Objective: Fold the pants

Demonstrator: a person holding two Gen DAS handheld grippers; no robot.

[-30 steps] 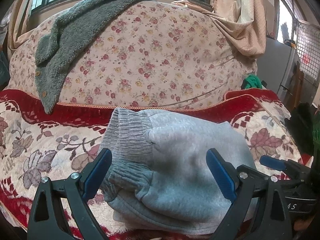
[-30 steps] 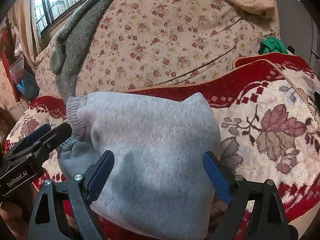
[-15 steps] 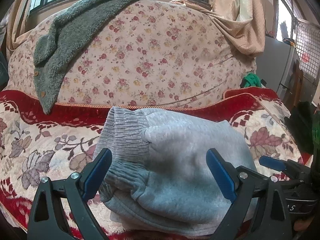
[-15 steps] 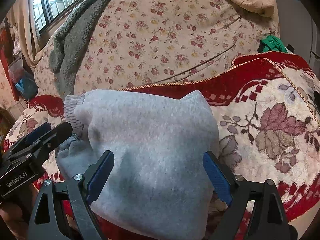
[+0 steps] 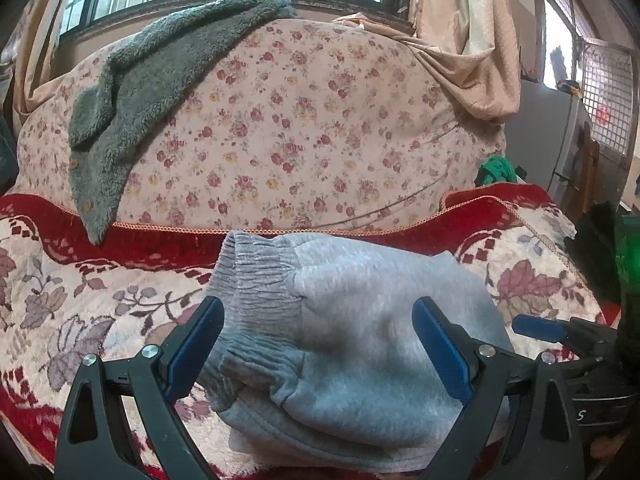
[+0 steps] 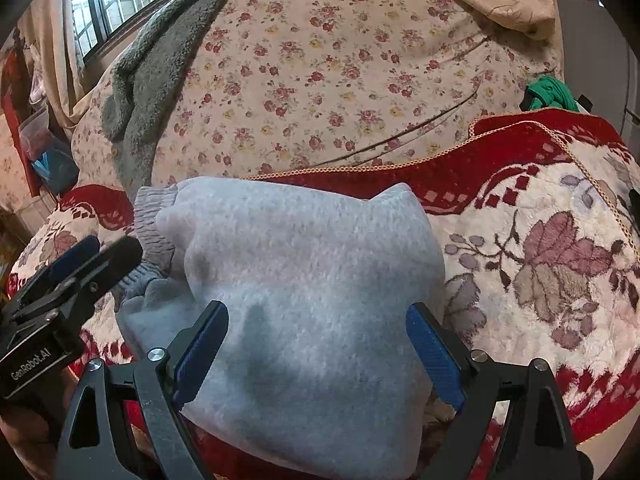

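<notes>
Since the grey pants (image 5: 360, 344) are thick, soft fleece, already bundled on the red floral blanket (image 5: 80, 304), they are judged light, limp and easily gripped. The bundle is seen just ahead of and between the spread, empty jaws of both the left gripper (image 5: 318, 344) and right gripper (image 6: 316, 348). A hold is best taken at the doubled edge nearest the jaws, not the ribbed waistband (image 5: 256, 280) beyond the left ones.

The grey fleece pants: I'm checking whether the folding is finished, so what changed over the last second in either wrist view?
Nothing was taken hold of or let go. The folded grey fleece pants stayed in a bundle on the red floral blanket. Only the views drifted slightly; the bundle sits a little lower in the right wrist view. The left hand-held gripper and right hand-held gripper remain open, holding nothing.
</notes>
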